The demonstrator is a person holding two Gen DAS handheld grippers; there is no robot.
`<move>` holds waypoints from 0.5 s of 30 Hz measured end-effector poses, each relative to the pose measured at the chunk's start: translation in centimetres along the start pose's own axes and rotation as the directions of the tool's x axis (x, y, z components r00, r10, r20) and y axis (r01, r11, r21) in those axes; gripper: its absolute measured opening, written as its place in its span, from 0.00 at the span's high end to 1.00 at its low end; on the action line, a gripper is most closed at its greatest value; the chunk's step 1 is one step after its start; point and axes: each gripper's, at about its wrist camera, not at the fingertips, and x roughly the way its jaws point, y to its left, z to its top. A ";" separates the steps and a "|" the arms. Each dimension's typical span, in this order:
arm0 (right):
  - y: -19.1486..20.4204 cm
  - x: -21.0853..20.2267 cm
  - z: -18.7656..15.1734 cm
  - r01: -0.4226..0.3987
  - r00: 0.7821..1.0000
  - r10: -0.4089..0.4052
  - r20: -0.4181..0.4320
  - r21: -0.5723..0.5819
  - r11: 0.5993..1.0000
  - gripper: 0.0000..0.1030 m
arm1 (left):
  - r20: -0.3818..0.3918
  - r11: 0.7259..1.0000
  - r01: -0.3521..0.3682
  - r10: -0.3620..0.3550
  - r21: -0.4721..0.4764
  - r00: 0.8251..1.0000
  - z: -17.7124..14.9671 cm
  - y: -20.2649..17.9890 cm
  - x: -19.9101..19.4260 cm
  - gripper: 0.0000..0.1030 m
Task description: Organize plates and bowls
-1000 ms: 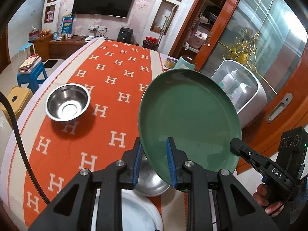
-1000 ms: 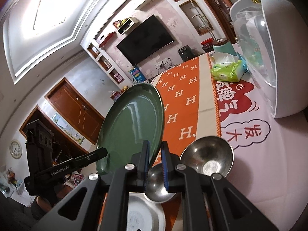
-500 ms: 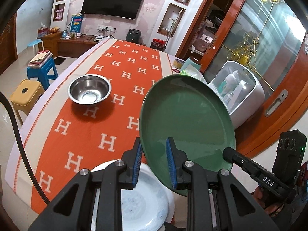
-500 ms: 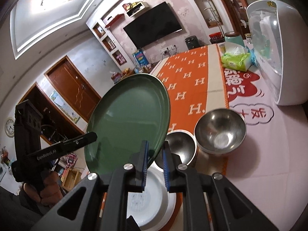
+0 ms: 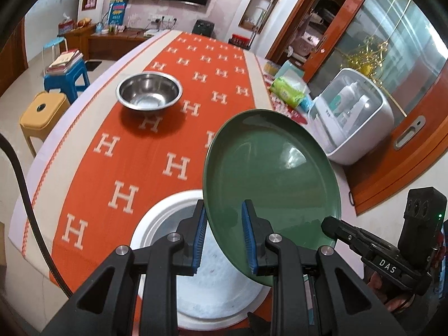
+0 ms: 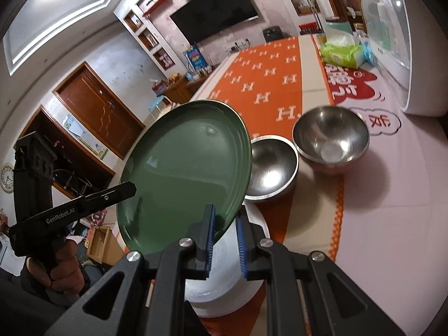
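Both grippers, left (image 5: 224, 235) and right (image 6: 225, 238), pinch opposite rims of the green plate (image 5: 268, 173), sharing its weight and holding it tilted just above the white plate (image 5: 168, 218), probably for stacking, while three steel bowls (image 6: 330, 140) wait on the table.

Right claw (image 6: 224, 224) and left claw (image 6: 127, 190) clamp tilted green plate (image 6: 184, 173) above white plate (image 6: 224, 280); two steel bowls (image 6: 330, 142) beside.
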 end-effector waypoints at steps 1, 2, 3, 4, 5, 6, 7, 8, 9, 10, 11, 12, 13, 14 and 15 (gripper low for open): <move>0.0 0.2 -0.3 0.001 1.000 -0.001 -0.009 0.004 1.000 0.86 | -0.014 1.000 -0.004 0.004 -0.003 1.000 -0.3 0.4 0.2 0.79; 0.1 0.5 -0.5 0.003 1.000 -0.003 -0.021 0.008 1.000 0.86 | -0.023 1.000 -0.007 0.007 -0.006 1.000 -0.5 0.5 0.5 0.79; 0.1 0.8 -0.7 0.006 0.999 -0.006 -0.035 0.011 1.000 0.86 | -0.034 1.000 -0.008 0.008 -0.011 0.999 -0.8 0.8 0.7 0.79; 0.2 1.0 -0.8 0.008 0.999 -0.008 -0.045 0.012 1.000 0.86 | -0.042 1.000 -0.010 0.009 -0.018 0.999 -1.0 1.1 0.9 0.79; 0.2 1.3 -1.0 0.011 0.998 -0.010 -0.056 0.011 1.000 0.86 | -0.052 1.000 -0.014 0.012 -0.025 0.999 -1.3 1.5 1.1 0.79; 0.4 1.6 -1.2 0.015 0.997 -0.015 -0.071 0.009 1.000 0.86 | -0.066 0.999 -0.019 0.017 -0.031 0.998 -1.5 1.8 1.4 0.79; 0.5 1.9 -1.3 0.019 0.996 -0.018 -0.083 0.006 1.000 0.86 | -0.074 0.999 -0.023 0.021 -0.034 0.997 -1.7 2.0 1.6 0.79; 0.6 2.0 -1.5 0.021 0.996 -0.021 -0.092 0.005 1.000 0.86 | -0.087 0.999 -0.029 0.025 -0.039 0.996 -1.9 2.3 1.8 0.79; 0.6 2.3 -1.7 0.024 0.994 -0.023 -0.106 0.004 1.000 0.86 | -0.097 0.999 -0.033 0.029 -0.043 0.995 -2.1 2.5 2.0 0.79; 0.6 2.6 -1.9 0.025 0.992 -0.024 -0.122 0.005 1.000 0.86 | -0.109 0.998 -0.039 0.033 -0.047 0.994 -2.3 2.8 2.2 0.79; 0.6 3.0 -2.2 0.025 0.990 -0.024 -0.139 0.006 1.000 0.86 | -0.120 0.998 -0.044 0.037 -0.052 0.992 -2.6 3.0 2.4 0.79; 0.7 3.1 -2.4 0.025 0.989 -0.024 -0.147 0.006 1.000 0.86 | -0.130 0.997 -0.049 0.041 -0.055 0.991 -2.9 3.2 2.6 0.79; 0.7 3.4 -2.6 0.025 0.987 -0.023 -0.161 0.005 1.000 0.86 | -0.140 0.997 -0.054 0.045 -0.059 0.989 -3.1 3.4 2.7 0.79; 0.8 3.6 -2.8 0.025 0.985 -0.024 -0.173 0.004 1.000 0.86 | -0.152 0.996 -0.060 0.050 -0.062 0.987 -3.4 3.6 2.9 0.79; 0.8 3.8 -3.0 0.025 0.982 -0.024 -0.187 0.003 1.000 0.86 | -0.160 0.996 -0.065 0.054 -0.065 0.986 -3.6 3.8 3.1 0.79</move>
